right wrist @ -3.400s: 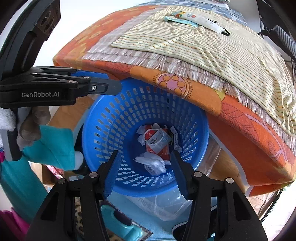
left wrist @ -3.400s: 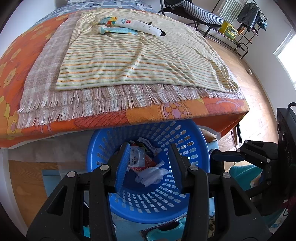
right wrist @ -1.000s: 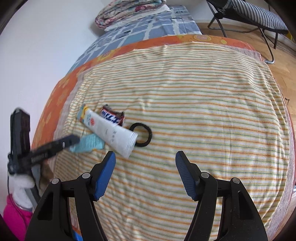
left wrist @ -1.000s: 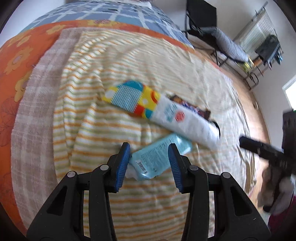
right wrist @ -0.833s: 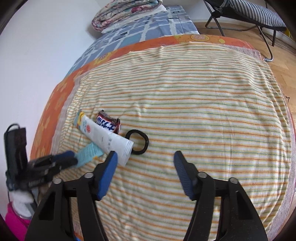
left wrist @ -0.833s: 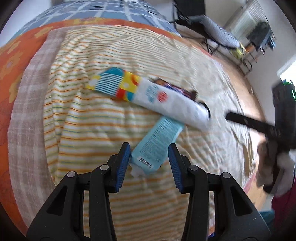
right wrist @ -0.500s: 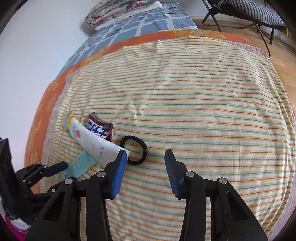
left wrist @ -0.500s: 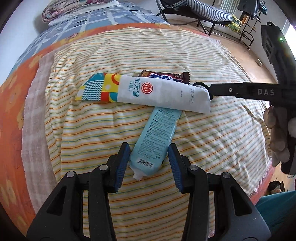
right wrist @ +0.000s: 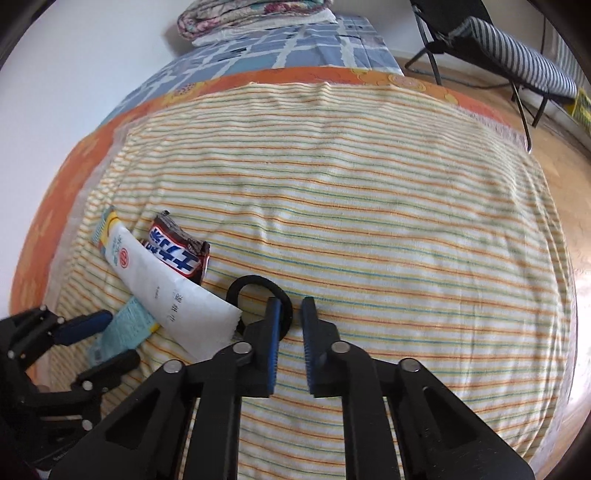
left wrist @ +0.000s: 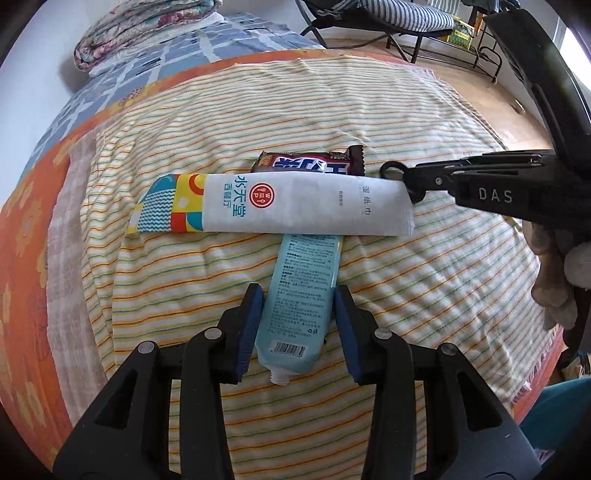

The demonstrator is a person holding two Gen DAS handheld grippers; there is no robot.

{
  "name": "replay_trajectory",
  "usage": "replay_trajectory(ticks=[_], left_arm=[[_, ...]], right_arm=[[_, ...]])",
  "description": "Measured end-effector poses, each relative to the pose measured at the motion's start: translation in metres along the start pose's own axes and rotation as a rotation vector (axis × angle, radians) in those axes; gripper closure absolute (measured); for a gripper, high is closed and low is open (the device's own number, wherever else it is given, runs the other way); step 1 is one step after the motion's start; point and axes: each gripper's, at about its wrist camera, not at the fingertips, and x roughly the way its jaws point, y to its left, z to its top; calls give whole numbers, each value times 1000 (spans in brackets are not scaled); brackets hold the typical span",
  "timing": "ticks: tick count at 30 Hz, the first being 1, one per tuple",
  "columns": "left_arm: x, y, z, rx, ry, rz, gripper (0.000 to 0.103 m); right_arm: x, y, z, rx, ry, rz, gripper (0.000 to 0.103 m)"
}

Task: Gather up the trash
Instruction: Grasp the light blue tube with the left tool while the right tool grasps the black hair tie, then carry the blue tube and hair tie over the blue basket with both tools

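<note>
On the striped towel [left wrist: 369, 110] lie a light blue tube [left wrist: 303, 295], a white wipe packet [left wrist: 280, 201] across its far end, and a brown candy wrapper [left wrist: 310, 162] behind the packet. My left gripper [left wrist: 298, 291] points down over the tube, whose lower half lies between the closing jaws. The pads stand right at its edges without squeezing it. A black hair tie [right wrist: 251, 284] lies by the packet's right end. My right gripper [right wrist: 291, 301] is shut on the tie's near side, and it shows in the left wrist view [left wrist: 408, 182] too.
The towel covers an orange flowered bedspread [left wrist: 22, 229] with a folded quilt [left wrist: 140, 26] at the head. A folding chair [right wrist: 517, 55] stands on the wood floor beyond the bed. A gloved hand [left wrist: 554, 277] holds the right gripper's handle.
Both grippers left the blue basket and came over the bed. The left one rolled until the tube lay straight between its jaws. The right one came down and closed on the hair tie.
</note>
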Motion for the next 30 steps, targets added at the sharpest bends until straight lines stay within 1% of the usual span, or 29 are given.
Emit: replay_trajectory(ticks=[3, 5, 11, 13, 16, 18, 20, 24, 30], left_arm=[[-3, 1, -4, -4, 1, -7, 64], [-6, 1, -8, -1, 1, -11, 65], [-18, 1, -24, -17, 13, -61, 67], [-22, 0, -29, -15, 17, -66, 67], [-28, -3, -38, -2, 24, -61, 67], [-31, -7, -46, 12, 45, -71, 67], [-30, -10, -54, 18, 95, -108, 67], [-31, -17, -57, 29, 104, -64, 66], [-24, -27, -47, 22, 101, -9, 66]], right_arm=[[-3, -5, -2, 6, -3, 7, 99], [-7, -7, -3, 9, -14, -4, 99], [-29, -7, -9, -6, -54, -7, 99], [-38, -5, -12, -23, -68, -14, 99], [-50, -1, -18, -31, -80, -1, 99], [-56, 2, -21, -39, -85, 4, 99], [-64, 5, -26, -49, -93, 8, 99], [-81, 9, -33, -53, -115, 14, 99], [-103, 8, -45, -29, -138, 29, 99]])
